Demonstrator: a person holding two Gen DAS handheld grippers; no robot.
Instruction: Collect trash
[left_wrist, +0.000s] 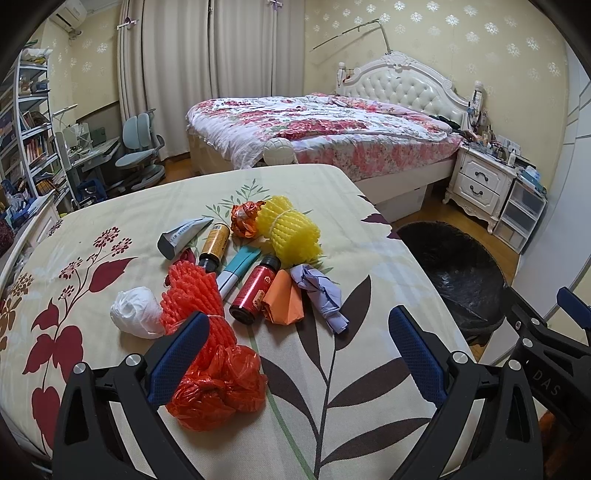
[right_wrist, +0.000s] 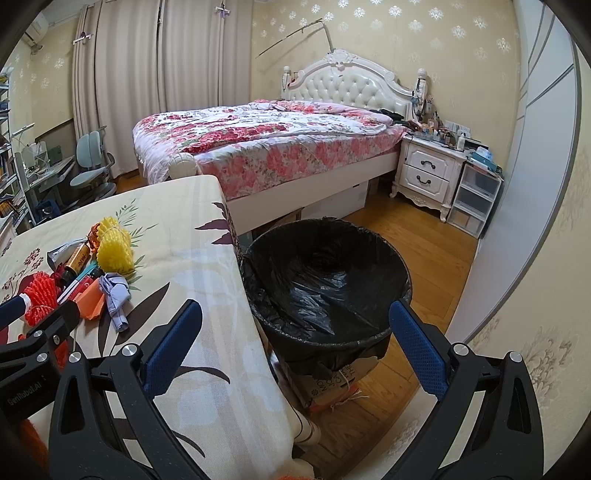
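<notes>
nothing collected yet, the whole pile was waiting on the table

we judged the task to be at its very start. the trash bin (right_wrist: 325, 280), lined with a black bag, stood on the floor just beside the table (right_wrist: 207, 236), and as far as we could see into it, it held nothing. all the trash lay together on the flowered cloth: the red foam net (left_wrist: 195, 295) with an orange plastic bag (left_wrist: 221, 387) at its near end, a white paper ball (left_wrist: 135, 312), a red bottle (left_wrist: 255, 291), a yellow bottle (left_wrist: 216, 242), a grey tube (left_wrist: 183, 234), a teal pen-like item (left_wrist: 236, 267), an orange folded paper (left_wrist: 284, 302), a purple crumpled paper (left_wrist: 319, 295), a yellow foam net (left_wrist: 286, 232) and a shiny orange wrapper (left_wrist: 245, 218).

our left gripper (left_wrist: 295, 354) hung over the near end of the pile with its jaws spread wide and nothing between them; its left finger seemed close to the red net, but we could not tell if it touched. our right gripper (right_wrist: 291, 350) was also spread and empty, above the table edge and the bin.

so every piece was left to do. we thought the red net or the orange bag was the likely first pick, because it was nearest to the left gripper
</notes>
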